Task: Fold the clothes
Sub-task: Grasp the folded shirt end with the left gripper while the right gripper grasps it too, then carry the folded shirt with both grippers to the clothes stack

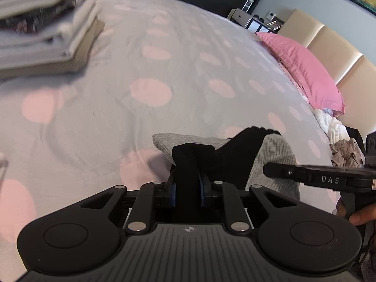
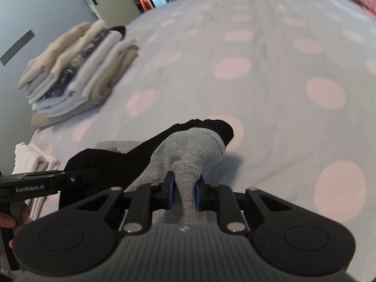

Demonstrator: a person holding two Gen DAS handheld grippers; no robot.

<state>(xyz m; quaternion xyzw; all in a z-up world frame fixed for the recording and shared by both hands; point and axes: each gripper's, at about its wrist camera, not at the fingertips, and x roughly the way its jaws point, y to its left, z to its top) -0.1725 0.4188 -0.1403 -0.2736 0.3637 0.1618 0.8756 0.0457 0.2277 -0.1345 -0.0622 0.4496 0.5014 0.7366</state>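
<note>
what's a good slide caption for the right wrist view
Right gripper pinching the grey part of a grey-and-black garment above the dotted bedspread.

There is one bed [image 1: 164, 47] with one pink pillow [image 1: 303, 68]. One tall pile of folded clothes [image 2: 77, 70] sits on it. One grey and black garment [image 2: 188, 148] is there. Two grippers, left gripper [image 1: 187, 185] and right gripper [image 2: 184, 188].

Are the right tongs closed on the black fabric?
No: in the right wrist view the right tongs pinch the grey waffle-knit garment, while the black fabric lies to their left.
</note>
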